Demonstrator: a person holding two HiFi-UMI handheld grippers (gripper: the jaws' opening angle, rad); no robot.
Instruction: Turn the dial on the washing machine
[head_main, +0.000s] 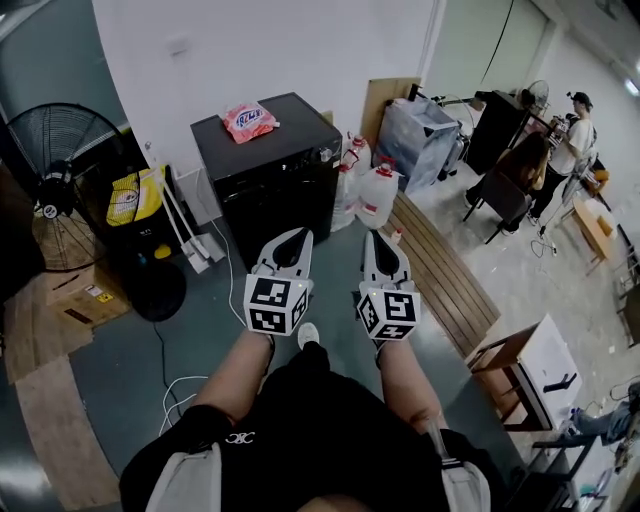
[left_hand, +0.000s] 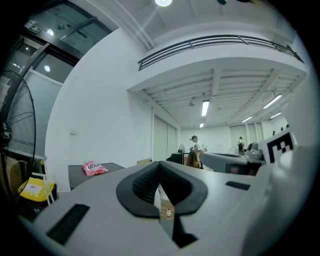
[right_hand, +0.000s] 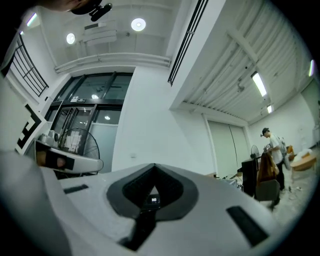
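A black boxy appliance (head_main: 270, 165) stands against the white wall ahead, with a pink packet (head_main: 248, 120) lying on its top. No dial shows on it in any view. My left gripper (head_main: 299, 236) and right gripper (head_main: 372, 238) are held side by side in front of me, both pointing towards the appliance and well short of it. The jaws of each are shut, with nothing between them. In the left gripper view the left gripper (left_hand: 160, 167) has the appliance top (left_hand: 82, 175) and the pink packet (left_hand: 94, 168) off to its left. The right gripper (right_hand: 152, 167) faces the bare wall.
A large floor fan (head_main: 55, 160) and a yellow bag (head_main: 135, 195) stand left of the appliance. Water jugs (head_main: 375, 195) and wooden planks (head_main: 440, 270) lie to its right. A white cable (head_main: 180, 385) trails on the floor. Two people (head_main: 575, 140) are at the far right.
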